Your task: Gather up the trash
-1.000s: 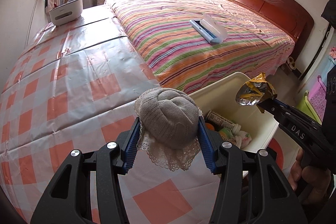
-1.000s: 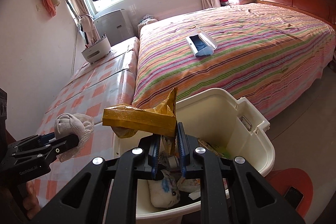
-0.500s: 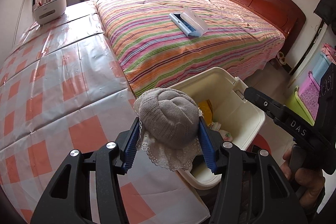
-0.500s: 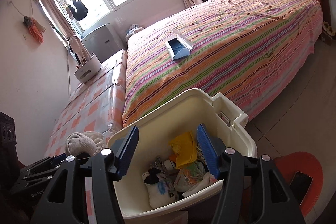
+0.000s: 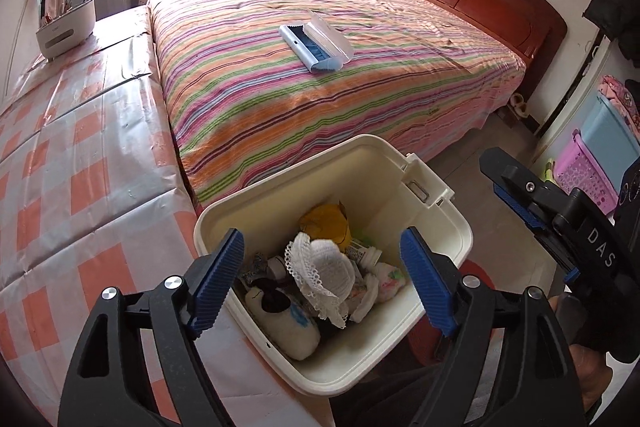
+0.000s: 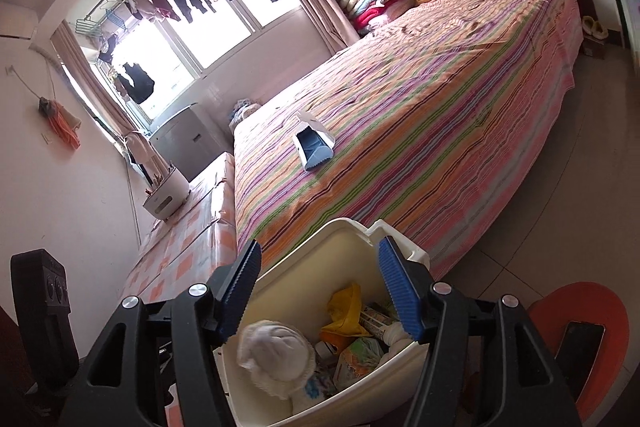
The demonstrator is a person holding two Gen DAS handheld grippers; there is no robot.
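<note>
lettering "das" marks the right gripper [image 5: 520,203], jaws spread; left gripper [image 5: 320,283] gapes empty above the bin [image 5: 440,223] holding a lace-trimmed cap [image 5: 324,275].

The cream plastic bin [image 5: 436,223] stands open on the floor, wedged between the foot of the striped bed and the counter's checked edge, a latch tab jutting from its far rim. On top of the heap inside lies the small knitted cap [image 5: 324,273], pale side up, its lace frill curling round the edge. Behind it sits the crumpled yellow wrapper [image 5: 326,223], against the far wall. A white soft toy [image 5: 288,323] with dark and blue patches rests at the near wall, and beside the cap lie a small bottle [image 5: 362,253] and a floral packet [image 5: 388,277].
</note>
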